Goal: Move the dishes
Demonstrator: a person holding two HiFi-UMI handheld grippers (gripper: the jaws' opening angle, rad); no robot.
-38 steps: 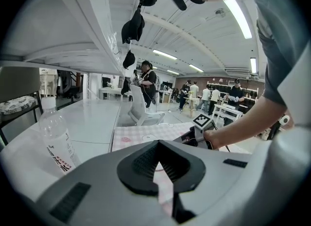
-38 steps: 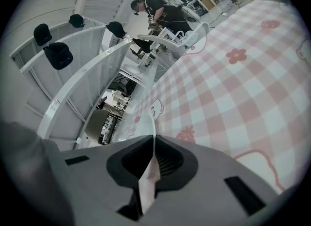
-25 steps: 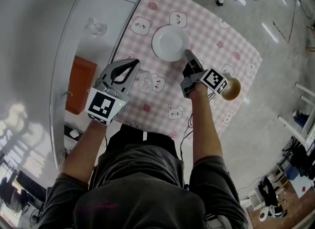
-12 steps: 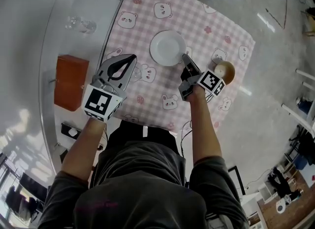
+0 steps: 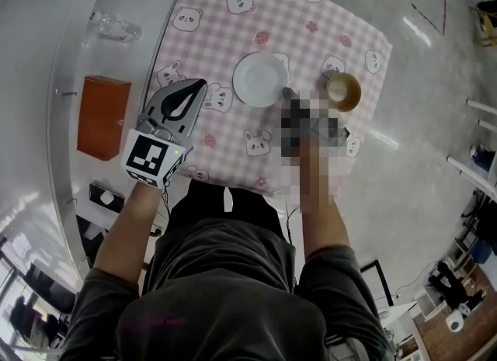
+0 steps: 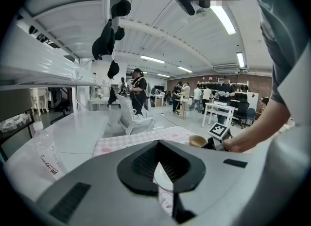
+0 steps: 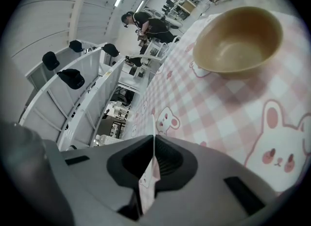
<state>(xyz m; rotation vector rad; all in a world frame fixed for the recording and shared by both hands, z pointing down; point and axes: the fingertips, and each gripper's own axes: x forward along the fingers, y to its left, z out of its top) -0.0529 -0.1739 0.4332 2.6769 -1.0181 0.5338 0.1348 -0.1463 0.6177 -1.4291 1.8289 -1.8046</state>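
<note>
Danger is with the bowl (image 5: 342,91), which stands near the edge of the tablecloth (image 5: 233,10) beside the plate (image 5: 260,80): your right gripper (image 7: 153,137) and left gripper (image 5: 199,85) both have jaws closed on nothing, so a careless push may knock it off.

I log a dark grey short-sleeved T-shirt (image 5: 225,289) with a faint pink print on it, over black trousers (image 5: 210,210) bearing a small white tag. Left gripper (image 5: 194,88): smooth grey shell, black ribbed pads (image 6: 145,162), black-and-white marker cube (image 5: 151,160). Right gripper (image 7: 152,147): matching grey shell, black ribbed lining.
</note>
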